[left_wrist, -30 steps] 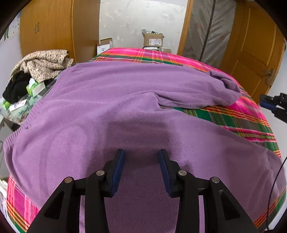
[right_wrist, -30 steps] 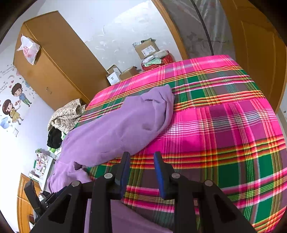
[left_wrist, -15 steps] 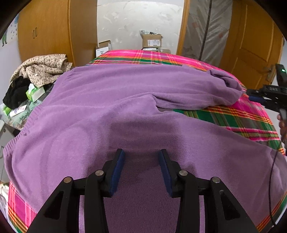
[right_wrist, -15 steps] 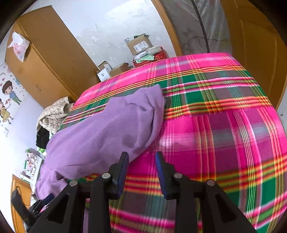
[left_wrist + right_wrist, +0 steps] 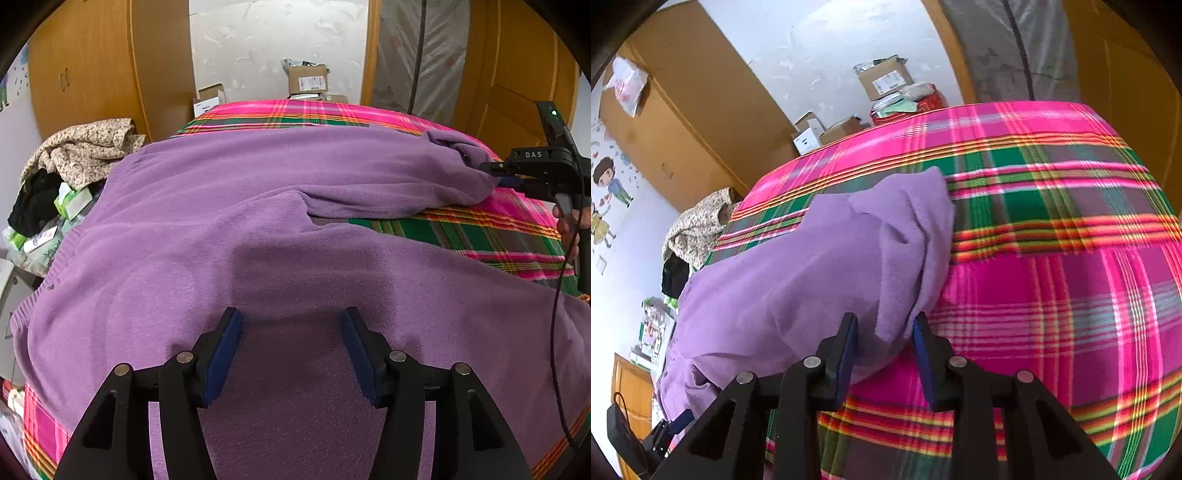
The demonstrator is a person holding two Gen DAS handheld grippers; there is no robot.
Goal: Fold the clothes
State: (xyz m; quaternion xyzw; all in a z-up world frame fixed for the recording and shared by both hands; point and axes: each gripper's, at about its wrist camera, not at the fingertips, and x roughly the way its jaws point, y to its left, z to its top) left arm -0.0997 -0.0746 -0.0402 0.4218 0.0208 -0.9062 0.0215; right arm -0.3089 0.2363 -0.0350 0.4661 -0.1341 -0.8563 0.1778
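Sleeve (image 5: pixel 871 251) fold, grasp stage: right gripper (image 5: pixel 884 332) half-open astride cuff, not pinching.
Left gripper (image 5: pixel 291 339) just widened, empty, over sweater (image 5: pixel 207 229) on bed (image 5: pixel 1052 295); next: close on cuff, fold in.

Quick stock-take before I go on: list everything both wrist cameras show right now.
sweater: one, purple, spread over the bed, sleeve stretched sideways
bedspread: one, pink-green plaid, under the sweater
clothes pile: one, beige floral on black, left of the bed
cardboard boxes: several, brown and white, by the far wall
wardrobe: one, wooden, far left
door: one, wooden, far right
left gripper: one, black with blue pads, open, jaws just widened, above the sweater body
right gripper: one, black, open, the sleeve end between its jaws
hand: one, holding the right gripper
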